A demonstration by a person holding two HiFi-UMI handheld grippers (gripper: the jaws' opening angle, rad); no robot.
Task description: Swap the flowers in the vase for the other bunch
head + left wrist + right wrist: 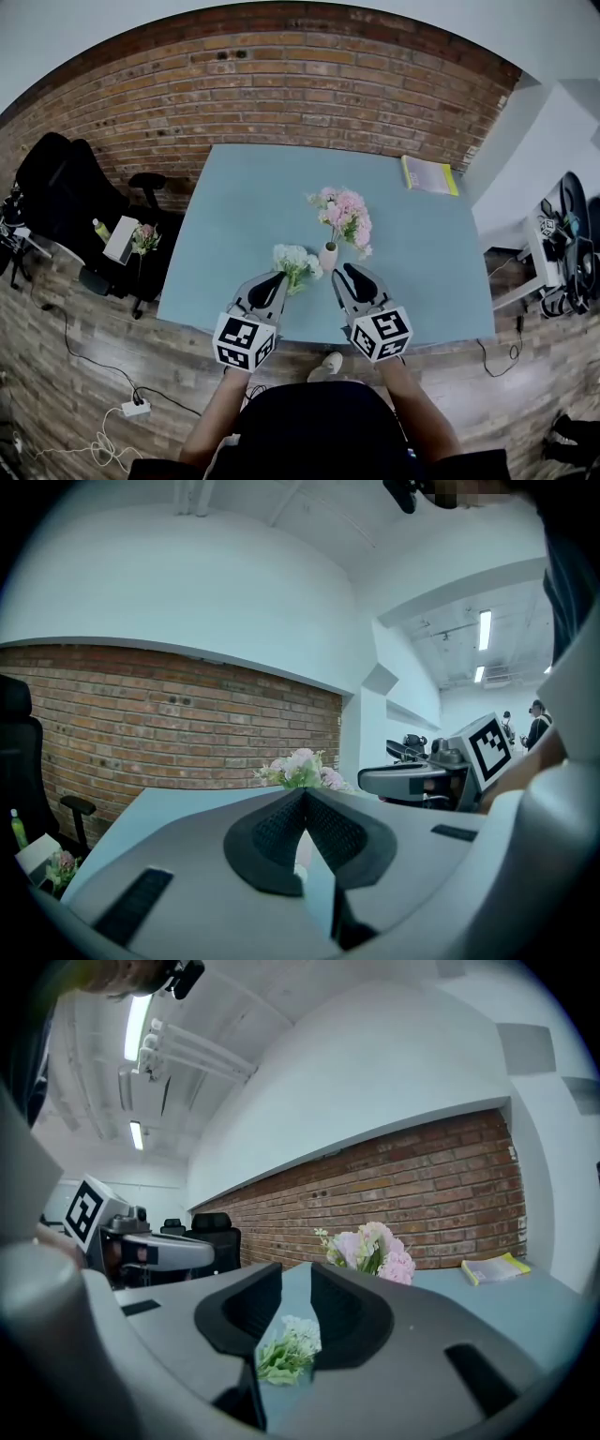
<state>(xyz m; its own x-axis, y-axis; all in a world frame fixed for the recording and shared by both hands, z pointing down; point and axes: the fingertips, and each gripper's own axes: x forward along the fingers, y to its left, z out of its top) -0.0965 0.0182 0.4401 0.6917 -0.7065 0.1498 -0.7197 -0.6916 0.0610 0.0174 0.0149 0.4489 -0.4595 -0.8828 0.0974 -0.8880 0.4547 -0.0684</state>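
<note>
A pink bunch of flowers (345, 216) stands in a small white vase (328, 256) near the middle of the blue-grey table (244, 187). A white bunch (295, 262) lies on the table just left of the vase. My left gripper (279, 277) hovers right behind the white bunch, jaws shut with nothing between them (305, 794). My right gripper (344, 271) hangs beside the vase on its right. Its jaws (295, 1283) stand a narrow gap apart, holding nothing. Through that gap the white bunch (289, 1349) shows on the table, with the pink bunch (375, 1249) beyond.
A yellow book (429, 175) lies at the table's far right corner. Left of the table stand a black office chair (56, 187) and a seat with a box and bottle (122, 239). A white desk (553, 141) stands on the right. The brick wall (281, 84) runs behind.
</note>
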